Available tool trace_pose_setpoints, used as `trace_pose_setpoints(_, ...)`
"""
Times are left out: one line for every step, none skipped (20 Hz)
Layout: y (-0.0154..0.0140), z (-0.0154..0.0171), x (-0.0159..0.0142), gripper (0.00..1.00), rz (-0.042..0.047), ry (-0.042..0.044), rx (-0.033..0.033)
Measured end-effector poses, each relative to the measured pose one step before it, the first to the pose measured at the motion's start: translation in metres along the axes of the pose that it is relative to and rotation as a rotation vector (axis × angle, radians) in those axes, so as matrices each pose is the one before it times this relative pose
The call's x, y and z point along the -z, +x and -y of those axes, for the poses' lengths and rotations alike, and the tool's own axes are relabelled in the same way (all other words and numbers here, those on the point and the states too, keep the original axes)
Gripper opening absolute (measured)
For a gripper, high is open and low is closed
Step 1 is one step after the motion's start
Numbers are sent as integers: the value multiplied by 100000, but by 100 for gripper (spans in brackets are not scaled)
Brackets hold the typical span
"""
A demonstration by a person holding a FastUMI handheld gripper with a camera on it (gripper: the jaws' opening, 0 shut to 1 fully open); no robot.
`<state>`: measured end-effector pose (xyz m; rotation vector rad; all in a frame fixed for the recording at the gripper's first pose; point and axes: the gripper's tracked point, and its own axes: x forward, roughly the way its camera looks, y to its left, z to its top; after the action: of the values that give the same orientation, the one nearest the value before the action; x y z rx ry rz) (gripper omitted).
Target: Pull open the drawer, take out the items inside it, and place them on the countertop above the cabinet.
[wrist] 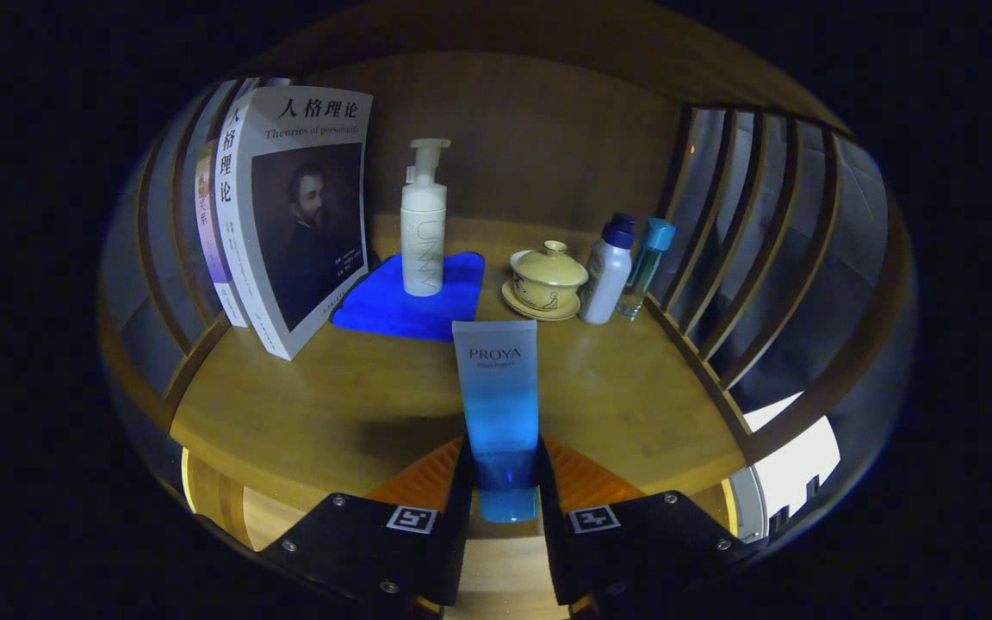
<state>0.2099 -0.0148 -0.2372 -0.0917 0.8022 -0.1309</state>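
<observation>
A hand-held gripper [503, 482] carries a blue cosmetic tube [497, 405] toward the wooden countertop [332, 405] of a cabinet, both fingers [449, 482] closed against the tube's lower part, near its cap end. The tube stands upright between them, its flat crimped end topmost, and appears to hover over the countertop's front edge rather than rest on it.

Beyond the tube, a white pump bottle [423, 228] stands on a folded blue cloth [414, 297]. To one side, a large paperback book [294, 215] leans against thinner volumes by the slatted side rail [746, 284]; to the other sit a yellow lidded teacup on its saucer [546, 280], a small white bottle with a dark cap [608, 271] and a slim clear bottle with a teal cap [647, 263].

The step in hand looks to be the placing: an item already lifted from the drawer is being brought to its spot on the counter. The bare wood just ahead of the fingers, short of the cloth and the teacup, offers room. The next move likely calls for carrying the tube slightly forward, lowering it until it is supported, then opening the fingers; a tube set on its cap could tip, so laying it flat may be safer.
</observation>
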Motion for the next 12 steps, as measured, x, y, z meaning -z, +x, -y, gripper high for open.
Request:
trace_pose_setpoints(443,-5,149,41,22,-51,-399)
trace_pose_setpoints(454,27,15,42,169,-709,-44)
trace_pose_setpoints(406,120,22,42,58,-1224,332)
trace_pose_setpoints(304,18,97,42,255,-859,64)
trace_pose_setpoints(395,-150,-127,42,285,-361,-407)
trace_pose_setpoints(162,-45,-32,43,177,-175,-573)
trace_pose_setpoints(389,29,203,43,-310,72,-295)
trace_pose_setpoints(90,-10,121,44,-326,318,-439)
trace_pose_setpoints(141,0,-23,44,255,538,-594)
trace_pose_setpoints(426,40,-171,45,1370,1266,-507)
trace_pose_setpoints(-25,14,72,46,-67,1233,-875)
trace_pose_setpoints(27,151,-114,47,772,1386,-591)
